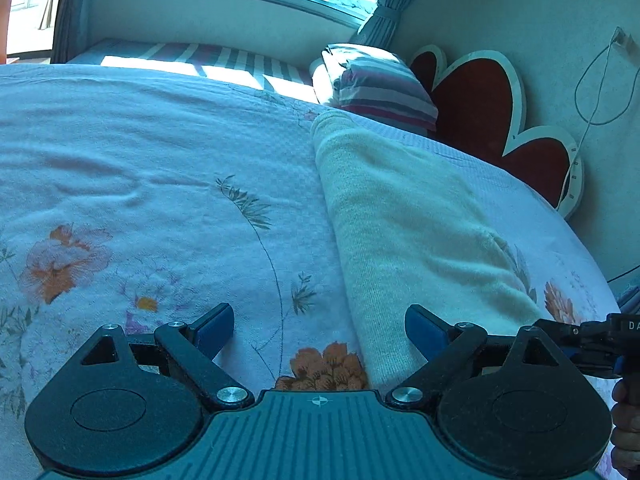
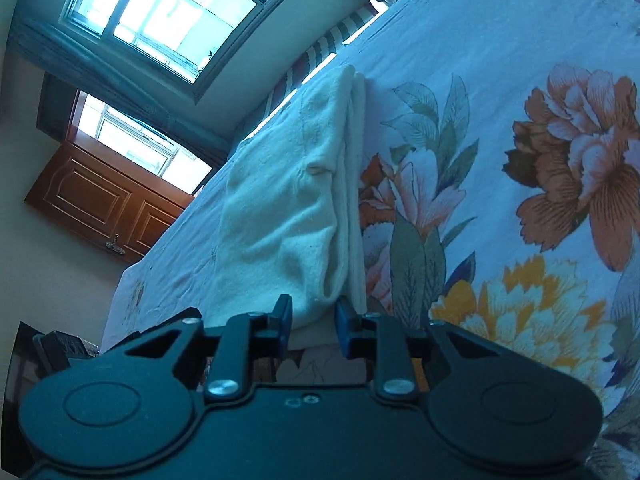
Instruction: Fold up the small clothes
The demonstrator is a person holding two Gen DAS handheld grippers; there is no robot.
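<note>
A cream knitted garment (image 1: 404, 216) lies folded in a long strip on the floral bedspread (image 1: 140, 168). My left gripper (image 1: 319, 330) is open and empty, low over the bedspread, with its right finger at the near left edge of the garment. In the right wrist view the same garment (image 2: 296, 200) runs away from the camera with layered folded edges on its right. My right gripper (image 2: 312, 320) is shut on the garment's near end, the cloth bunched between its blue pads. The right gripper also shows in the left wrist view (image 1: 592, 344) at the right edge.
A striped folded quilt and pillow (image 1: 376, 80) sit at the bed's head beside a red heart-shaped headboard (image 1: 480, 108). A window (image 2: 168, 12) and a wooden cabinet (image 2: 104, 200) stand beyond the bed's far side. A white cable (image 1: 596, 92) hangs on the wall.
</note>
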